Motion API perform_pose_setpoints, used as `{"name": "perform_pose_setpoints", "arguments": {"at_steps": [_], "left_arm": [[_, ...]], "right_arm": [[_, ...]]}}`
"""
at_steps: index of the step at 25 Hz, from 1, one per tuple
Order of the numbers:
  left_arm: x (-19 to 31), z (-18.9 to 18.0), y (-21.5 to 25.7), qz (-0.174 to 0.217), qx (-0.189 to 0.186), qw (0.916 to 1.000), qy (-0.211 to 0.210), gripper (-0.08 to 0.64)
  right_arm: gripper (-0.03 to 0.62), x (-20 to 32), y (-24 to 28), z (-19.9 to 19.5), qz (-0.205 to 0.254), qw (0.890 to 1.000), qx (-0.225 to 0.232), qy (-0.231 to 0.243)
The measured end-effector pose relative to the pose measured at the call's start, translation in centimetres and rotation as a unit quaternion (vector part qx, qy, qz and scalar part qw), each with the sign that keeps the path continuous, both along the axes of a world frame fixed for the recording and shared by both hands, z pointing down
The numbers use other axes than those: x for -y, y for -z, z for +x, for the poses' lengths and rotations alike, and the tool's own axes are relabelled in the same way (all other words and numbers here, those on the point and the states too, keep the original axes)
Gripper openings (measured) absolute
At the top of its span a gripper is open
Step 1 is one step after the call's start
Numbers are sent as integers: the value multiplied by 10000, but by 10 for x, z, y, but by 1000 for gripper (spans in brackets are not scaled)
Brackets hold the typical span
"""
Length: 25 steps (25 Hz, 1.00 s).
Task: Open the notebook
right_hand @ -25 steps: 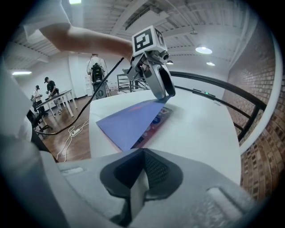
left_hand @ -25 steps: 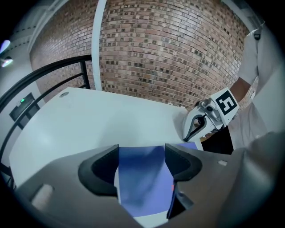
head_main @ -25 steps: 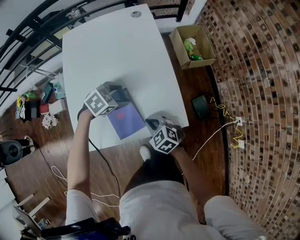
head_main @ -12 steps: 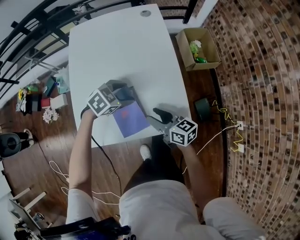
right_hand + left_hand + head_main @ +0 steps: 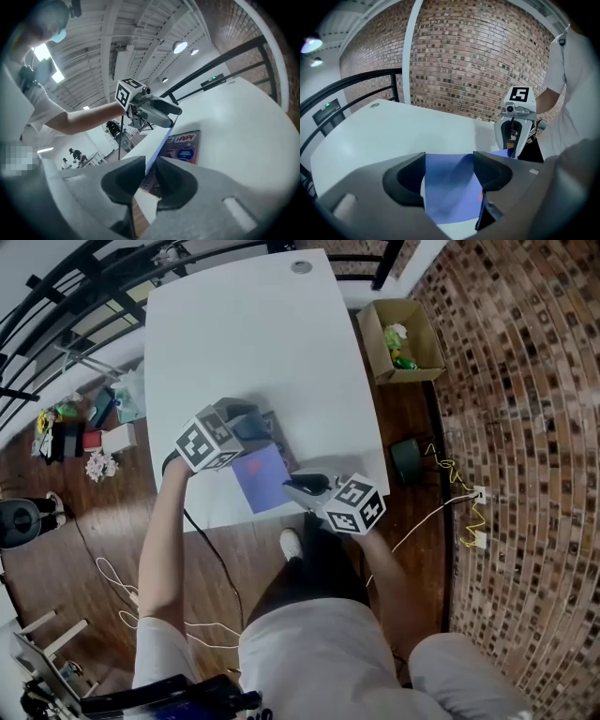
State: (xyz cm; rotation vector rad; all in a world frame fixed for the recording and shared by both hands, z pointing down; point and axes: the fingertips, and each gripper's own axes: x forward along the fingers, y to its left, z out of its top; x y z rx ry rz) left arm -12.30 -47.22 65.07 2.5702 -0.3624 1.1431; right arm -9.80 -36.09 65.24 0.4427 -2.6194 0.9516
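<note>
A notebook with a blue cover (image 5: 261, 476) lies near the front edge of the white table (image 5: 244, 343). My left gripper (image 5: 261, 432) rests over its far left corner, jaws apart, with the blue cover (image 5: 450, 187) showing between the pads. My right gripper (image 5: 292, 487) is at the notebook's right edge. Its jaws are closing and pinch the cover's edge (image 5: 157, 147), which is raised off the page. In the right gripper view the cover runs edge-on from my right gripper (image 5: 149, 176) toward the left gripper (image 5: 161, 115). Under it shows an inner page with stickers (image 5: 185, 145).
A cardboard box (image 5: 403, 338) with green items stands on the floor right of the table. A black object (image 5: 405, 457) and cables lie near it. A black railing (image 5: 84, 277) runs behind the table. Clutter (image 5: 84, 442) sits on the floor at the left.
My right gripper came from the table's front edge to the notebook's right side, took the cover's edge and lifted it. The left gripper stayed on the far corner.
</note>
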Motion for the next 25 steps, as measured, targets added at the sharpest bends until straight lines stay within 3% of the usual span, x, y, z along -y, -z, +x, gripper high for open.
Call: {"name": "perform_pose_setpoints", "arguments": {"at_steps": [7,14,19,25], "left_arm": [[-1,-29,31,409,-54,9988,266,354],[-21,-88,60,635,-2,9959,643,360],[-43,-144,61,623,271,9916,1099,360],[-72,-206,51,578,407,9814,1783,359]], "right_arm": [[60,-13,36,-37,419,9978,-95,496],[63,-34,55,-89,676,9920,-197,1049],[63,-49,53,-129,987,9825,-462,1513],[66,-68,32,-172,1019,9734,-715,1923]]}}
